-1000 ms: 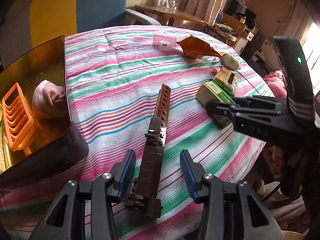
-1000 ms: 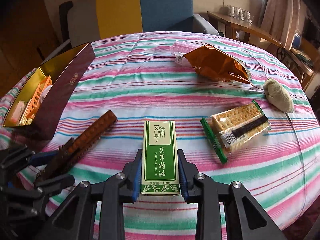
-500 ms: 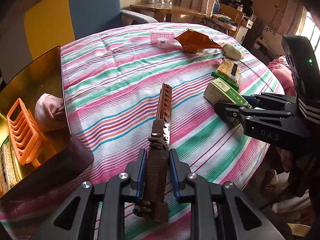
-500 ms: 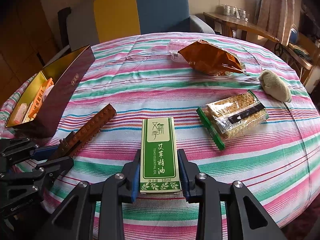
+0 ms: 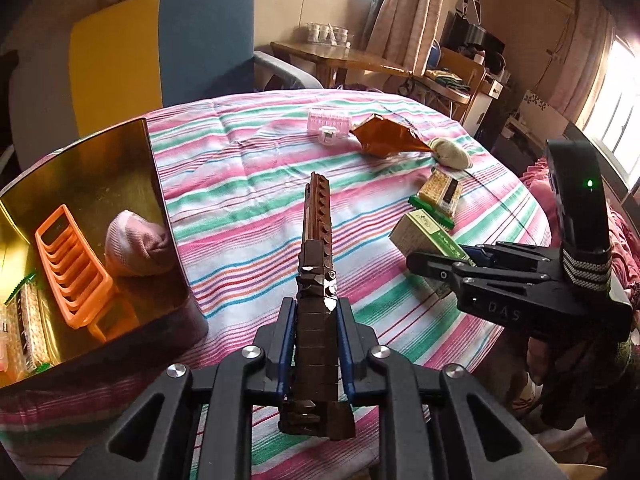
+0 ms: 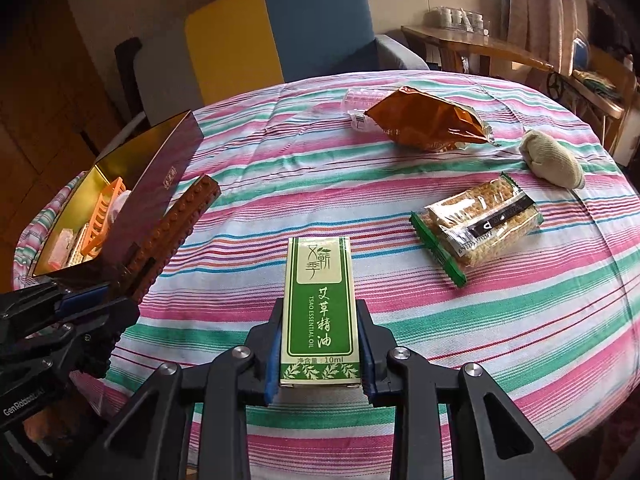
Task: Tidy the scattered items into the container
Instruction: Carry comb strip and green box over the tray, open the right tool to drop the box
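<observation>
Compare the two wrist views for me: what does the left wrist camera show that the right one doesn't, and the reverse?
Left wrist only: the left gripper shut on the brown brick bar, and a pink cloth bundle inside the gold box.
Right wrist only: the printed front of the green essential oil box, clamped in the right gripper.
Both: the orange rack, cracker pack, orange snack bag and beige sock.

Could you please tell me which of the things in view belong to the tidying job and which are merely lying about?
Belong to the job:
- gold-lined dark red box
- long brown building-brick piece, in the left gripper
- green essential-oil carton, in the right gripper
- wrapped cracker pack
- orange snack bag
- cream rolled sock
- clear pink plastic case

Lying about:
- blue-and-yellow armchair
- wooden side table
</observation>
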Demonstrator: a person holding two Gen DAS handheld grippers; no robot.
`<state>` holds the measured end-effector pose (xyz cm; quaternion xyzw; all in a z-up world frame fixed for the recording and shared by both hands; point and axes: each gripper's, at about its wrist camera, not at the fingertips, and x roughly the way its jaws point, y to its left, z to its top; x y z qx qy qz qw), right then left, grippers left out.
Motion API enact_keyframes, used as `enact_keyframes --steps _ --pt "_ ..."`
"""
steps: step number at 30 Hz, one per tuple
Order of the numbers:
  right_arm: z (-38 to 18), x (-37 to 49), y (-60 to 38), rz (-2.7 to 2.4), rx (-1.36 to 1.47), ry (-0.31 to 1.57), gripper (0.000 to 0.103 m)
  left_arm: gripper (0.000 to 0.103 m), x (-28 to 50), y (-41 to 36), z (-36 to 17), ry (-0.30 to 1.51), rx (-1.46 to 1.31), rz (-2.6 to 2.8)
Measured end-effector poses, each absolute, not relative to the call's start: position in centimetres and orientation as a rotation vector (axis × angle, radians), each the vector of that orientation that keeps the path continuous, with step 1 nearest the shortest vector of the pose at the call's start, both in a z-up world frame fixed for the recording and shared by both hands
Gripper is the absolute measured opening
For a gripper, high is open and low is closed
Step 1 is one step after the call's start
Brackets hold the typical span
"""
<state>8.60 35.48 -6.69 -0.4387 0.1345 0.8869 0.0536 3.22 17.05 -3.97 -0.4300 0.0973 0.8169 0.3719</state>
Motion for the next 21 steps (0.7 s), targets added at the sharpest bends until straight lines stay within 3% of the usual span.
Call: enact_keyframes --steps 21 --pt "-0.1 -1.1 22.2 3.074 -1.283 0.150 0.031 0.019 -4.0 6.3 0.1 0.054 -1.094 2.449"
